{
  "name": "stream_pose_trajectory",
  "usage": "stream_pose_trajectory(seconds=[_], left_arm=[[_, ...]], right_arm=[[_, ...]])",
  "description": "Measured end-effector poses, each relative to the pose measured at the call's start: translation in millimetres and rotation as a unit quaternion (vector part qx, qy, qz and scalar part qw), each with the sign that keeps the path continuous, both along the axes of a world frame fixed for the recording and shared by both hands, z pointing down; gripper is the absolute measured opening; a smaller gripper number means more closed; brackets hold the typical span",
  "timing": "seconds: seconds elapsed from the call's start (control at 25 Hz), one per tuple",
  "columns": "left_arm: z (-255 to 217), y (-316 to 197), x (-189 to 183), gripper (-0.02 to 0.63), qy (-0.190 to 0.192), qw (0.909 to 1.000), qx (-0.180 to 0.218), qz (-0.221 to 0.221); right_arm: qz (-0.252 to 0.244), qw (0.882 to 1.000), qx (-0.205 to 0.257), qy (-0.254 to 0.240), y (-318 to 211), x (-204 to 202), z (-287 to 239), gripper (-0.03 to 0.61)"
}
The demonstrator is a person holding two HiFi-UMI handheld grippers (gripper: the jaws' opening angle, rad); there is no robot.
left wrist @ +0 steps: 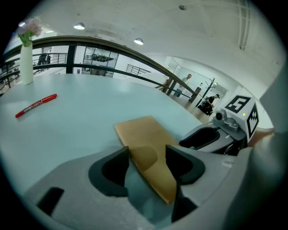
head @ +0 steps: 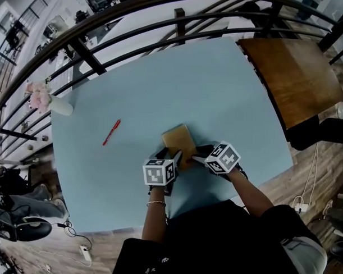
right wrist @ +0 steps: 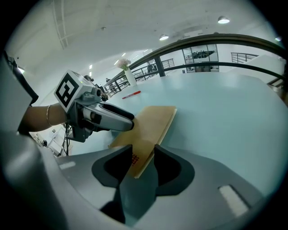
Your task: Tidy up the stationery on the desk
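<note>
A thin brown notebook sits in the middle of the light blue table, its near end raised between both grippers. My left gripper has its jaws closed in on the notebook's near left corner. My right gripper is shut on the near right edge, where some red print shows. Each gripper appears in the other's view: the right gripper and the left gripper. A red pen lies alone to the left, also visible as the red pen from the left gripper.
A white vase with pink flowers stands at the table's far left corner. A dark railing runs behind the table. A wooden chair seat sits off the right edge. Cables and a power strip lie on the floor.
</note>
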State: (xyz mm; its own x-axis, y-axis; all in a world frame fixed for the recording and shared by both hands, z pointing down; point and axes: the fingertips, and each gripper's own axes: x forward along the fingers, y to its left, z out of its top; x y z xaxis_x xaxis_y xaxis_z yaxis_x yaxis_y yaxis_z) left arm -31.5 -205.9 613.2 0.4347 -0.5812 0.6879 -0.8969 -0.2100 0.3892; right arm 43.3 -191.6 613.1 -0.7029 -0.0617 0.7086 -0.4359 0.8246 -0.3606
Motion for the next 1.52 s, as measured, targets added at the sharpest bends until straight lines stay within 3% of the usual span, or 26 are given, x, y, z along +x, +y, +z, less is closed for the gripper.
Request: stream_pose_trajectory(seconds=[0.84,1.52], left_arm=[[5.4,42.5,-25.9,0.253,-0.008,0.9991,0.005,0.04],[7.4,74.2,-43.3,0.253,-0.018,0.9988,0.01,0.046]], right_arm=[[0.015,1.0,-0.007,0.003,49.1,-29.1,6.4,0.163],[-0.012,1.0,-0.012,0.01,92.6,-49.0,8.3,0.163]])
